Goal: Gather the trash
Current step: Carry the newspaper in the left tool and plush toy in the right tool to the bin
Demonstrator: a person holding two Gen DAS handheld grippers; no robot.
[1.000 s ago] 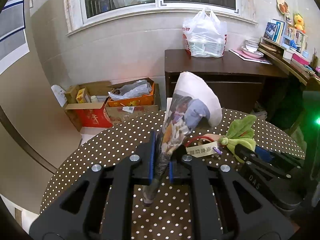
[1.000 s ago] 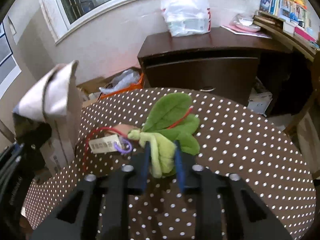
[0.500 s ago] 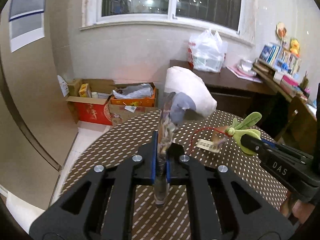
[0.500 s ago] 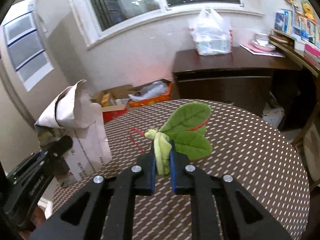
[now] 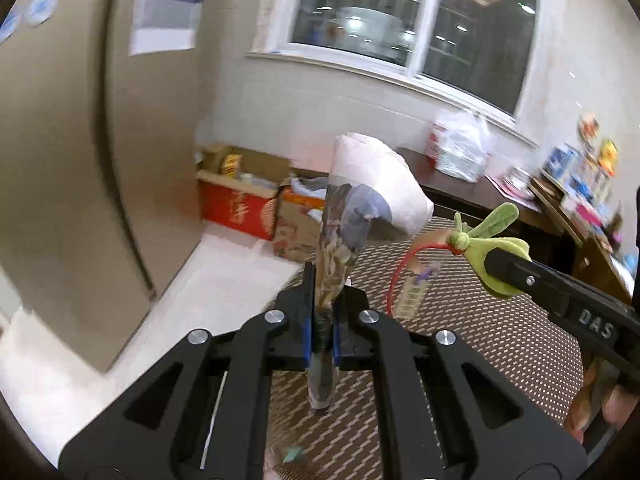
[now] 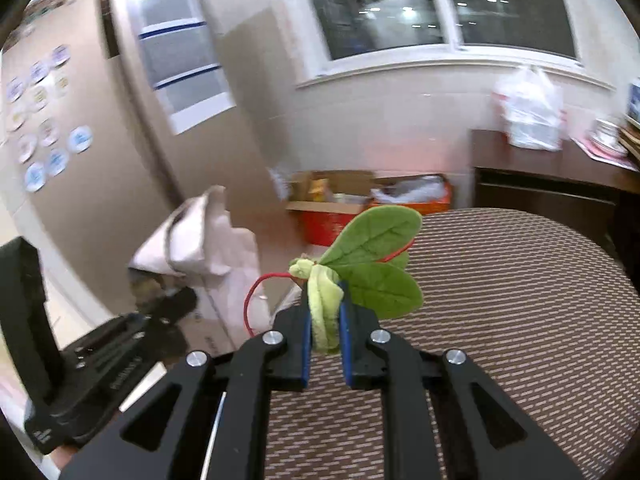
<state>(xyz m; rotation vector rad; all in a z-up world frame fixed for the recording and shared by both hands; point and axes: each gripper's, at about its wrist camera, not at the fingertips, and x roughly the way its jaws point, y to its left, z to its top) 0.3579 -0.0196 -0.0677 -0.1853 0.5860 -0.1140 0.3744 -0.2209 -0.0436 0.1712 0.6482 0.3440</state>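
My left gripper [image 5: 322, 320] is shut on a printed paper bag [image 5: 352, 216] with a white top, held upright above the left edge of the round dotted table [image 5: 500, 344]. The bag also shows in the right wrist view [image 6: 200, 240], left of my right gripper. My right gripper [image 6: 325, 332] is shut on a green plush leaf toy [image 6: 372, 264] with a red string, lifted off the table [image 6: 520, 300]. In the left wrist view the toy [image 5: 488, 248] hangs at the right with a paper tag [image 5: 414, 296] dangling below it.
Cardboard boxes with clutter [image 5: 248, 196] sit on the floor under the window. A dark wooden desk [image 6: 552, 176] with a white plastic bag [image 6: 528, 116] stands at the back right. A beige door or wall [image 5: 80, 160] is at left.
Both grippers have lifted higher and swung left with their loads. The toy and its tag are off the table. The view now takes in more wall and floor at the left.
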